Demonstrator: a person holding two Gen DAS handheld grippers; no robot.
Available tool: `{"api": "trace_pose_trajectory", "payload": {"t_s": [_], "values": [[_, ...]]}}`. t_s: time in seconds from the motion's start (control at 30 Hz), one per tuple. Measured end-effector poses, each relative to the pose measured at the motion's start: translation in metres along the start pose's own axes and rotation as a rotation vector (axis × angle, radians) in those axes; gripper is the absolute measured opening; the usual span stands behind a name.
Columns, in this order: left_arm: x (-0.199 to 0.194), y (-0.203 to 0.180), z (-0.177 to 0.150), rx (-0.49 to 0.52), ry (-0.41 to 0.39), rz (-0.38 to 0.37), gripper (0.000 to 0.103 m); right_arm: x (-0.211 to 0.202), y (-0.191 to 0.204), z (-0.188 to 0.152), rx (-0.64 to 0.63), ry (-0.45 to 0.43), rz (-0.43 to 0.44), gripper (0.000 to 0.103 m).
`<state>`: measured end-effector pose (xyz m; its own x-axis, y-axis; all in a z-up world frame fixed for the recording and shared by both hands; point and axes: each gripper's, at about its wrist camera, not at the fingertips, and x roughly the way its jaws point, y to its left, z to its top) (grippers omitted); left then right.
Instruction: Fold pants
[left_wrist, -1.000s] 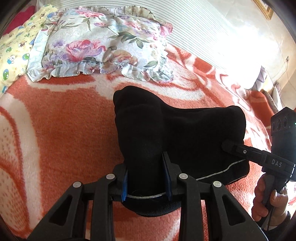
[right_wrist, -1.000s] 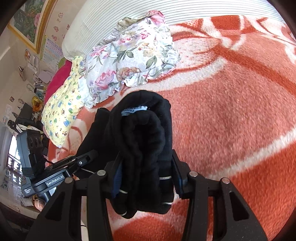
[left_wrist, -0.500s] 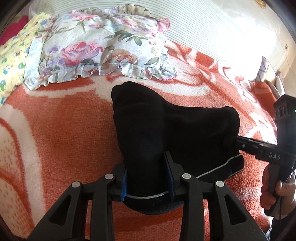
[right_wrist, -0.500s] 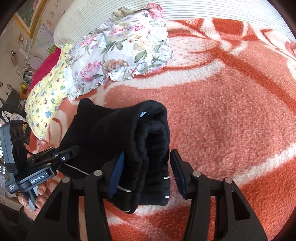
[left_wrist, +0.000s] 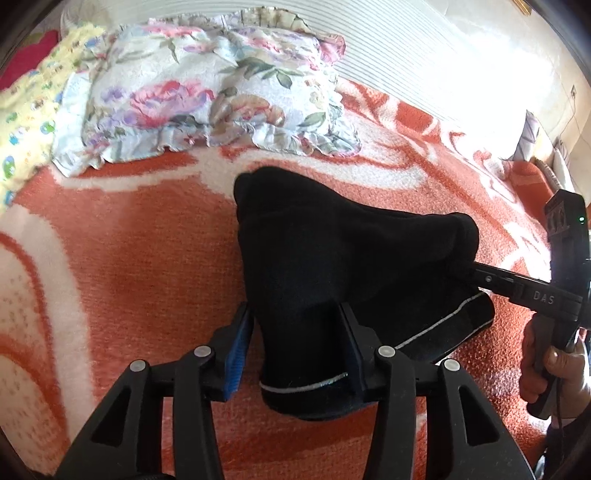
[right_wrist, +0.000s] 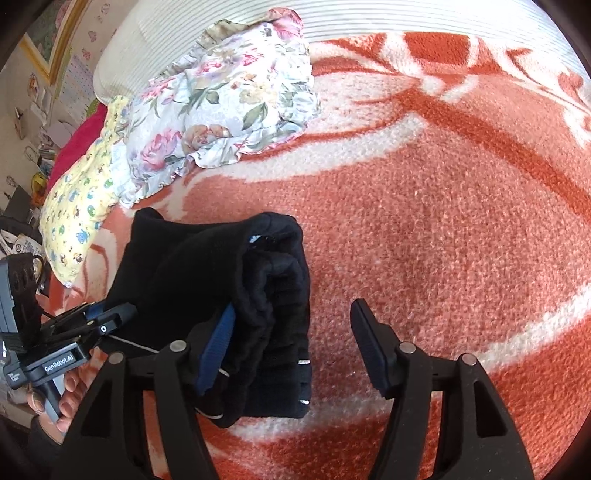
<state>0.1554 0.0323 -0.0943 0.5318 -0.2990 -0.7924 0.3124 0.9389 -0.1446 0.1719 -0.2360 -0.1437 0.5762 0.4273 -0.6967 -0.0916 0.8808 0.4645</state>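
The black pants (left_wrist: 332, 266) lie folded in a thick bundle on the orange and white blanket (left_wrist: 129, 258). In the left wrist view my left gripper (left_wrist: 295, 343) has its jaws parted around the near end of the bundle, with a small gap at the left pad. In the right wrist view my right gripper (right_wrist: 295, 347) is wide open; the folded pants (right_wrist: 236, 288) rest against its left finger (right_wrist: 218, 343), and the right finger (right_wrist: 369, 347) stands clear of the cloth. The right gripper also shows at the pants' right edge in the left wrist view (left_wrist: 476, 275).
A floral pillow (left_wrist: 214, 99) and a yellow patterned pillow (left_wrist: 22, 110) lie at the head of the bed, beyond the pants. A white striped headboard (right_wrist: 369, 18) runs behind them. Open blanket (right_wrist: 443, 221) stretches to the right of the bundle.
Both grippers have opened and let go of the pants. The bundle has settled lower onto the blanket. The right jaws have spread wide; the left jaws have parted slightly.
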Motion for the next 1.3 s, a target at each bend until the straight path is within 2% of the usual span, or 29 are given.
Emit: {"api": "trace_pose_trajectory", "payload": {"t_s": [0.1,0.3,0.5,0.6,0.87,0.93,1.3], "values": [[-0.014,-0.005,-0.001,0.024,-0.023,0.043,0.046,-0.013,0.009,-0.002,-0.043,-0.02,0.009,0.064],[-0.028,-0.013,-0.007,0.043,-0.027,0.063,0.047,-0.041,0.028,-0.009,-0.126,-0.039,0.056,0.066],[-0.036,-0.023,-0.021,0.079,-0.026,0.088,0.047,-0.059,0.043,-0.025,-0.232,-0.027,0.038,0.077],[-0.041,-0.026,-0.028,0.083,-0.021,0.09,0.053,-0.066,0.044,-0.032,-0.259,-0.022,0.027,0.078],[-0.049,-0.029,-0.049,0.125,-0.021,0.159,0.056,-0.074,0.05,-0.046,-0.326,-0.009,0.007,0.084],[-0.051,-0.029,-0.053,0.128,-0.022,0.166,0.061,-0.074,0.053,-0.05,-0.351,-0.008,0.004,0.085],[-0.063,-0.029,-0.065,0.148,-0.033,0.176,0.071,-0.07,0.06,-0.064,-0.44,0.023,-0.039,0.086]]}}
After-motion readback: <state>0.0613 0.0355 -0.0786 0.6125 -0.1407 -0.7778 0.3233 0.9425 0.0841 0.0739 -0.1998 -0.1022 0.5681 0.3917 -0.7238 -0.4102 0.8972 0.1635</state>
